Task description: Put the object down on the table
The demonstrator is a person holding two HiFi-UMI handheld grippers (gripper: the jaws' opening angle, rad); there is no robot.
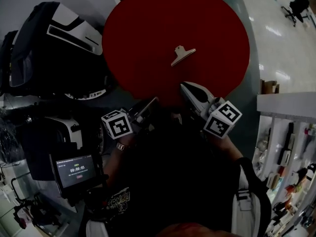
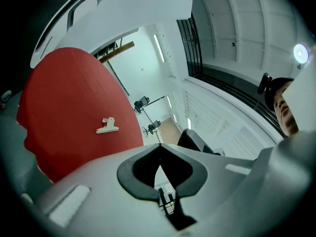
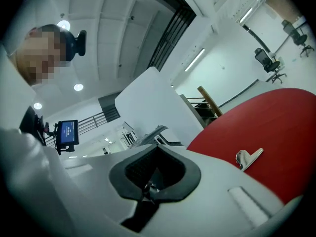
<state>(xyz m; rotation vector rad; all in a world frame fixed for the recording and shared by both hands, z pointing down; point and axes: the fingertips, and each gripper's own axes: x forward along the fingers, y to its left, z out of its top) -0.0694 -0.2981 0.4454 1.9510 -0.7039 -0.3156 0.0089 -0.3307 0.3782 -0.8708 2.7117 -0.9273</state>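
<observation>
A silver metal clip [image 1: 181, 55] lies flat on the round red table [image 1: 148, 28], a little right of the middle, with nothing touching it. The left gripper view shows the clip [image 2: 107, 126] well ahead on the red top [image 2: 64, 107]. In the right gripper view the clip [image 3: 249, 158] lies to the right on the table [image 3: 281, 122]. My left gripper [image 1: 148, 107] hovers at the table's near edge, tilted up, jaws together [image 2: 159, 149] and empty. My right gripper [image 1: 183, 86] is just over the near edge, short of the clip, shut [image 3: 154, 154] on nothing.
A black and white machine [image 1: 54, 38] stands left of the table. A small screen on a stand [image 1: 75, 171] is at the lower left. Shelves with tools [image 1: 291, 152] fill the right side. Office chairs [image 1: 296, 6] stand on the shiny floor far right.
</observation>
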